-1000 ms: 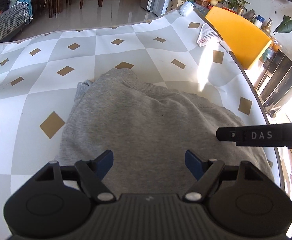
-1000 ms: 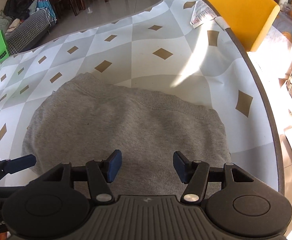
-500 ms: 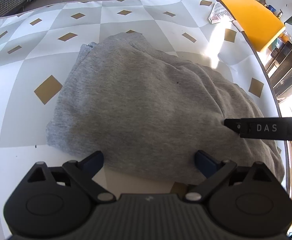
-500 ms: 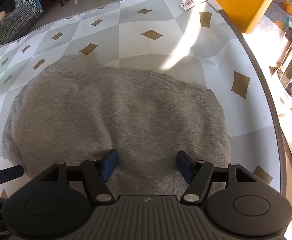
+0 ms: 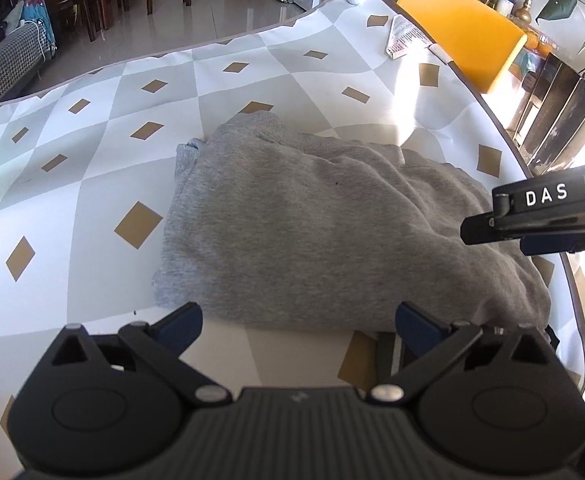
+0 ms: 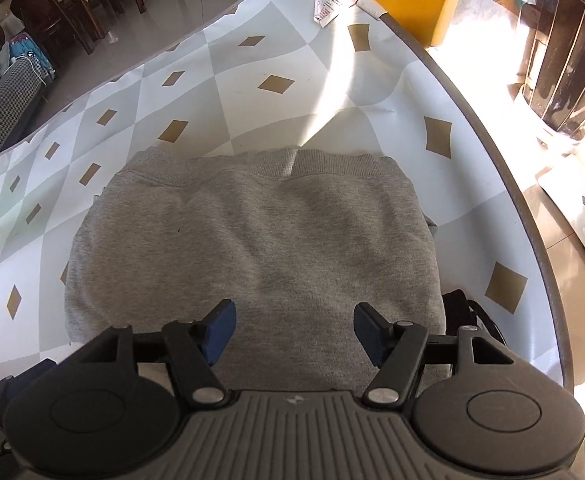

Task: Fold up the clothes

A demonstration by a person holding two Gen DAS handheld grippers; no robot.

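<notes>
Grey sweatshirt [image 5: 332, 232] is now lying folded on counter [image 5: 92, 208]; left claw [image 5: 298, 322] is opening wide, empty; right claw [image 6: 294, 330] is hovering part-open, empty, both backing off: fold released.

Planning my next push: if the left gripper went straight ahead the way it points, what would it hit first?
Most likely the near edge of the gray sweatshirt; the left gripper, jaws opening and empty, points at it. Depth is unclear.

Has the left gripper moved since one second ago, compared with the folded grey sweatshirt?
Yes. The left gripper has drawn back off the folded grey sweatshirt; its opening jaws, empty, now frame the bare tablecloth at the garment's near edge.
</notes>
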